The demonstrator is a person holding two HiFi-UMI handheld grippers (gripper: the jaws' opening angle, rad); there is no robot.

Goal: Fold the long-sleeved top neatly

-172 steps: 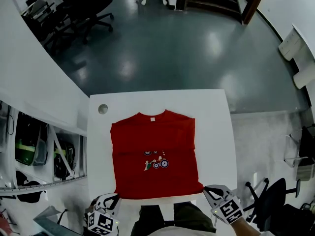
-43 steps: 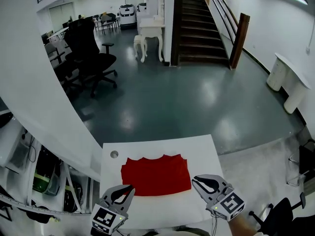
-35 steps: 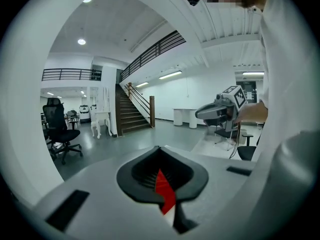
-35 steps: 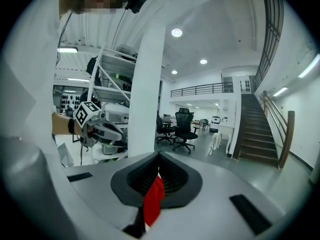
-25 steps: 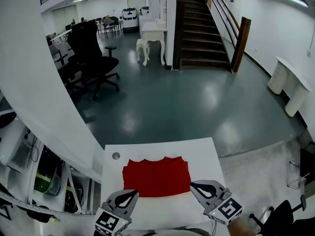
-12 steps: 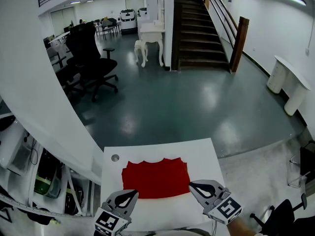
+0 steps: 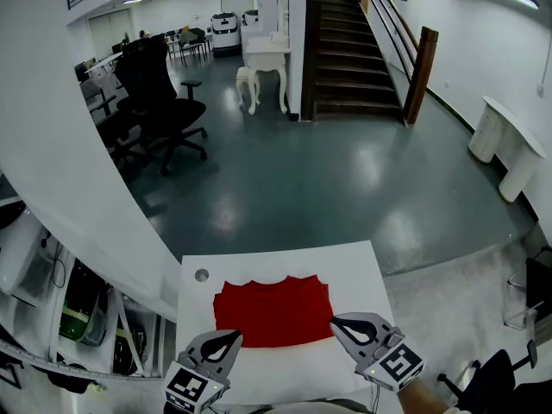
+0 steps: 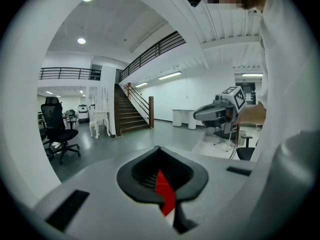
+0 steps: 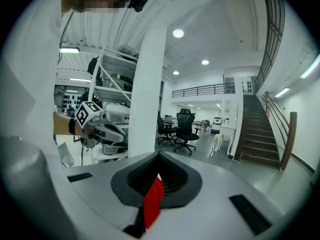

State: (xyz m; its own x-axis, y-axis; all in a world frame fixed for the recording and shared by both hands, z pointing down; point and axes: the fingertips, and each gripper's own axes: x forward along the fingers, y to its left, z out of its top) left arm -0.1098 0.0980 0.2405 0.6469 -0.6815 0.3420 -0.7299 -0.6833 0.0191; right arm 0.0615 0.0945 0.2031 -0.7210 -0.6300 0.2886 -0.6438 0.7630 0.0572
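Jaws of left gripper [image 7: 229, 340] and right gripper [image 7: 338, 324] each clamp the near edge of the red top [image 7: 273, 310], lying flat just ahead of them on the bench [image 7: 355, 270] as a compact rectangle, no sleeves showing; folding looks nearly done, release and tidying left.

Office: swivel chairs [image 7: 164, 93], staircase [image 7: 354, 59].

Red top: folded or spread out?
Folded, at least partly: the red top lies as a compact rectangle on the white table, with no sleeves sticking out.
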